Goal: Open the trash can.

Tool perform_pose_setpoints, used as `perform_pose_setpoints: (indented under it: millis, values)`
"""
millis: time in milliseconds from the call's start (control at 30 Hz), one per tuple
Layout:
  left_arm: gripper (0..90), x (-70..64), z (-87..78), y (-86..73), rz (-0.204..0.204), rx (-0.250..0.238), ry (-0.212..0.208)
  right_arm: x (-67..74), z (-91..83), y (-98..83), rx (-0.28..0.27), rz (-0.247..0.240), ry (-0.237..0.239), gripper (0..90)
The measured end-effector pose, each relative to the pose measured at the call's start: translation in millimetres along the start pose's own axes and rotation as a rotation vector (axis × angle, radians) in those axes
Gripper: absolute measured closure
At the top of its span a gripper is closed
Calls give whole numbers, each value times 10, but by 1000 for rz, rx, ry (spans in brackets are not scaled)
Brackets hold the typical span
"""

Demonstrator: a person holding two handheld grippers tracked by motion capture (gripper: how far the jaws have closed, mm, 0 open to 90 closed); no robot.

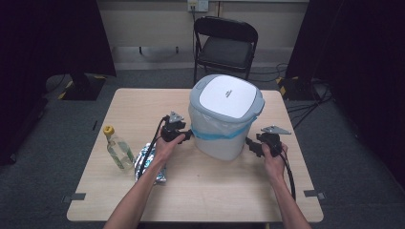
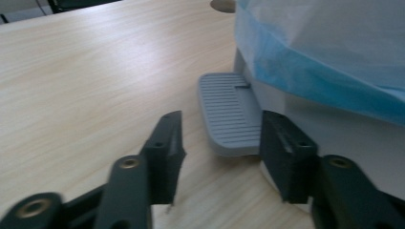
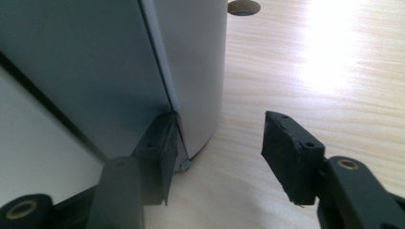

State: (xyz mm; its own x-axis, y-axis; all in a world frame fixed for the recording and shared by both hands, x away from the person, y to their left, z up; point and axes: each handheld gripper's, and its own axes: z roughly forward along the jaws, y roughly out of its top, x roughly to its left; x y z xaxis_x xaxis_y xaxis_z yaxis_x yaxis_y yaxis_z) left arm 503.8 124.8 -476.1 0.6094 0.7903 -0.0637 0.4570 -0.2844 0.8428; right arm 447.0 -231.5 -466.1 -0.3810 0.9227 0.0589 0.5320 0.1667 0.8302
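Note:
A white pedal bin (image 1: 224, 121) with a grey-rimmed lid and a blue-edged plastic liner (image 2: 305, 62) stands at the middle of the table. My left gripper (image 1: 184, 136) is at the bin's left side, low down. In the left gripper view its jaws (image 2: 222, 129) stand open, with the grey ribbed foot pedal (image 2: 229, 114) just ahead between them. My right gripper (image 1: 250, 143) is at the bin's right side. Its jaws (image 3: 222, 124) are open too: the left one rests against the bin's lower corner (image 3: 191, 95), the right one hangs free over the wood.
A clear bottle with a yellow cap (image 1: 118, 148) stands at the table's left, beside a crumpled silver packet (image 1: 148, 162). The wooden table (image 1: 200, 191) has a round hole (image 3: 244, 7) near the bin. A black folding chair (image 1: 224, 45) stands behind the table.

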Motion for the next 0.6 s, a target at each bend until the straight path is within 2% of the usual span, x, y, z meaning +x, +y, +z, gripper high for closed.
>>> perform_pose_setpoints:
  millis: [100,167,300,367,467,600]
  values:
    - [595,-19,-11,-1,12,-3,-9,-3,7,5,-1,-4,17,508]
    - [652,-44,-45,-11,40,1,-14,-12,18,8,-5,-6,36,550]
    - [661,-76,-121,-75,42,-6,-22,-30,36,23,-1,-18,61,563]
    - [679,-87,-191,-115,48,-1,-49,-20,48,50,7,-39,60,583]
    - [671,-119,-318,-193,75,7,-69,30,76,91,14,-59,47,606]
    - [552,-181,-510,-365,82,-5,-146,71,131,75,-11,-19,52,580]
